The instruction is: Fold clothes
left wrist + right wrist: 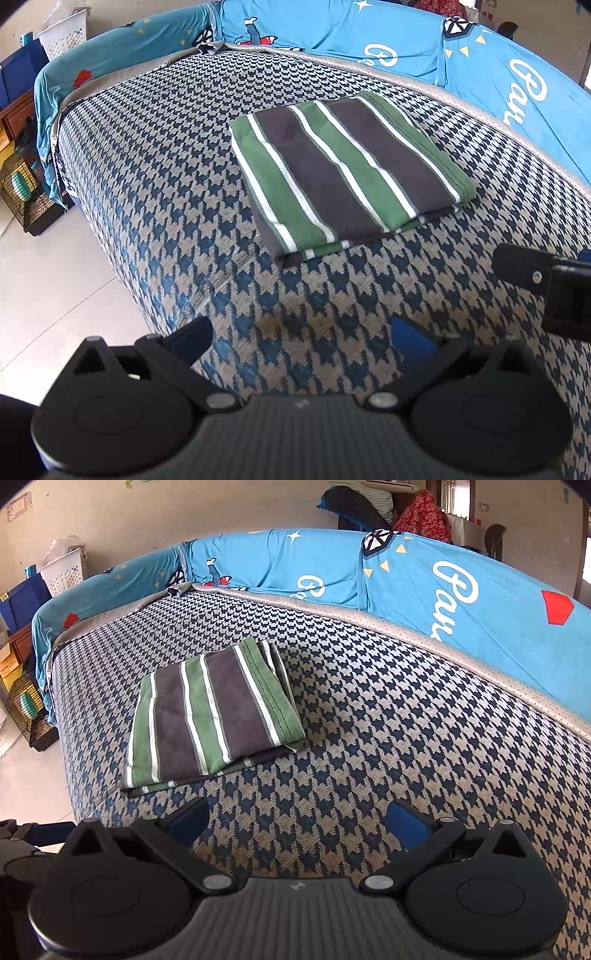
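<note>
Premises are presenting as a lived-in home. A sofa seat (pixel 155 155) in houndstooth fabric is filling mid-frame, with a blue printed cover (pixel 424 579) draping its backrest. At the left edge, a white laundry basket (pixel 64 38) and a wire pet cage (pixel 24 192) are standing on tiled floor (pixel 55 288).

Houndstooth sofa (pixel 155 192) (blue-covered backrest (pixel 406 40))

A striped garment (pixel 343 170) (pixel 214 709) in green, dark grey and white is folded into a flat rectangle and laid on the houndstooth cushion (pixel 155 155) (pixel 388 720), near its middle.
</note>
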